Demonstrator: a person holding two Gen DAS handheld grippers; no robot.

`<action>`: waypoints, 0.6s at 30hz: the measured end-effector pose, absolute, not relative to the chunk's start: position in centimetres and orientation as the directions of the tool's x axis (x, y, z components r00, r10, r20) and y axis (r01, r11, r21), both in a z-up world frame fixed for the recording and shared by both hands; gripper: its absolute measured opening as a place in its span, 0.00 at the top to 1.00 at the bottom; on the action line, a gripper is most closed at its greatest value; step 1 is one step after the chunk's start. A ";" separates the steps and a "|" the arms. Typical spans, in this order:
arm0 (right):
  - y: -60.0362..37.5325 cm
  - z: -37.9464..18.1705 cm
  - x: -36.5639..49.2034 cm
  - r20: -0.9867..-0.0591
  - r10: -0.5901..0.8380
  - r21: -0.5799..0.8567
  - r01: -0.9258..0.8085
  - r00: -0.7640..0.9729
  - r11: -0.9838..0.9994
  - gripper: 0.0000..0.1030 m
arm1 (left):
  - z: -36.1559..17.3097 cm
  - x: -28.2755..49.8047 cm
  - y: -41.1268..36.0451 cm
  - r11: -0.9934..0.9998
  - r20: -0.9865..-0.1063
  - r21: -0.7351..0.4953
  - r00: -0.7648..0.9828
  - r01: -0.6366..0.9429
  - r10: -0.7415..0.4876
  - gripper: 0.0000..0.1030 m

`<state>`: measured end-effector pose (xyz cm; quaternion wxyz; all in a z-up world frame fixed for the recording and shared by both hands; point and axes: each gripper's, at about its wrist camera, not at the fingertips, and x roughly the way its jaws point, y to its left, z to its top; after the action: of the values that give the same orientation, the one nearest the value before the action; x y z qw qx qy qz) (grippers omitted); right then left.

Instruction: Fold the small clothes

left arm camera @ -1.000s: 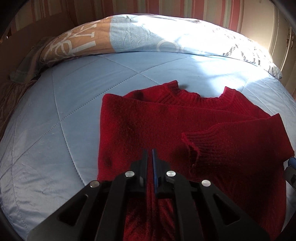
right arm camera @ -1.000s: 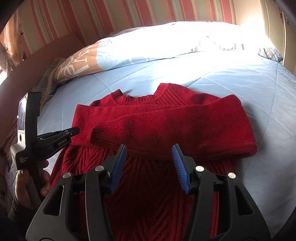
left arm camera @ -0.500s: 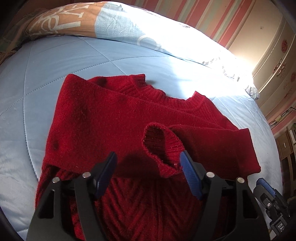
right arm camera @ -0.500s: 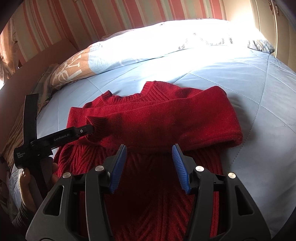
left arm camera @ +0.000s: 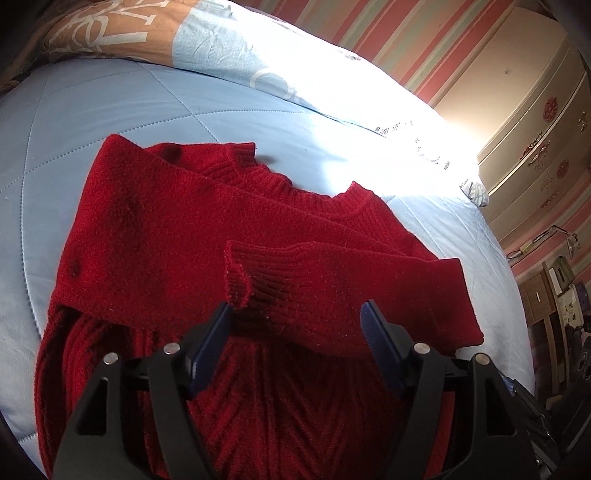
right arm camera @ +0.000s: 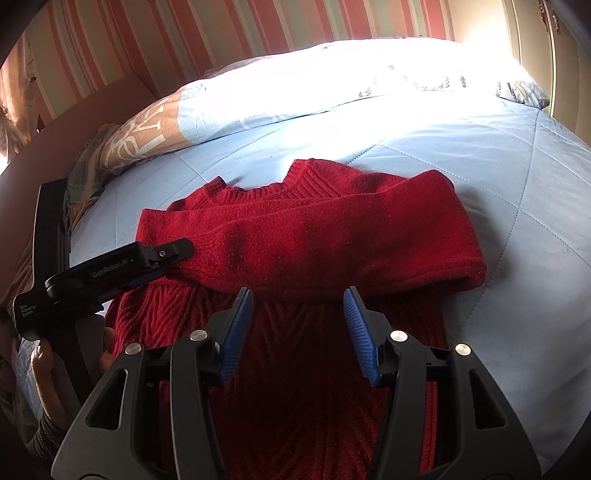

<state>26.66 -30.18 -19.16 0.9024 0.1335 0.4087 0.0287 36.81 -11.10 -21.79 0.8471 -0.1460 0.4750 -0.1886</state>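
Observation:
A small red knitted sweater (left arm camera: 177,236) lies flat on a light blue quilted bed (left arm camera: 92,107), both sleeves folded across its chest. The ribbed cuff (left arm camera: 255,280) of the upper sleeve lies just ahead of my left gripper (left arm camera: 295,317), which is open and empty above the sweater body. In the right wrist view the sweater (right arm camera: 332,236) fills the middle. My right gripper (right arm camera: 297,306) is open and empty over the lower body. The left gripper (right arm camera: 177,254) shows there at the sleeve cuff.
A patterned pillow (left arm camera: 122,33) and white bedding lie along the far side of the bed. A striped wall and a cream wardrobe (left arm camera: 528,122) stand beyond it. A hand (right arm camera: 44,365) holds the left gripper at the bed's left edge.
My left gripper was shut on the sleeve cuff, carried it across the chest and opened. The cuff now lies flat on the sweater. My right gripper stayed open and hardly moved.

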 end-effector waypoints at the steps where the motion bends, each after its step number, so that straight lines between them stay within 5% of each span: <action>1: -30.2 -19.2 26.7 -0.731 0.161 0.265 0.058 0.663 0.963 0.49 | -22.2 37.0 -11.1 0.892 -0.756 -0.419 0.478 0.171 -0.447 0.35; 3: -30.2 -19.3 26.7 -0.732 0.159 0.264 0.060 0.662 0.963 0.49 | -23.1 37.6 -11.2 0.922 -0.795 -0.360 0.469 0.144 -0.384 0.73; 5: -30.2 -19.4 26.7 -0.732 0.159 0.263 0.060 0.663 0.963 0.49 | -23.4 37.8 -10.6 0.928 -0.804 -0.345 0.467 0.138 -0.368 0.85; 14: -29.8 -19.9 27.3 -0.735 0.133 0.227 0.057 0.665 0.972 0.49 | -20.6 36.2 -11.1 0.968 -0.771 -0.092 0.598 0.234 -0.218 0.94; 18: -29.7 -19.6 27.3 -0.733 0.110 0.195 0.053 0.672 0.979 0.49 | -18.8 36.6 -10.9 0.953 -0.710 0.167 0.702 0.252 -0.061 0.94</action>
<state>27.28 -29.66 -19.62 0.9087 0.1006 0.4049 0.0155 36.63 -10.89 -18.83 0.9137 0.1267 0.3764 -0.0856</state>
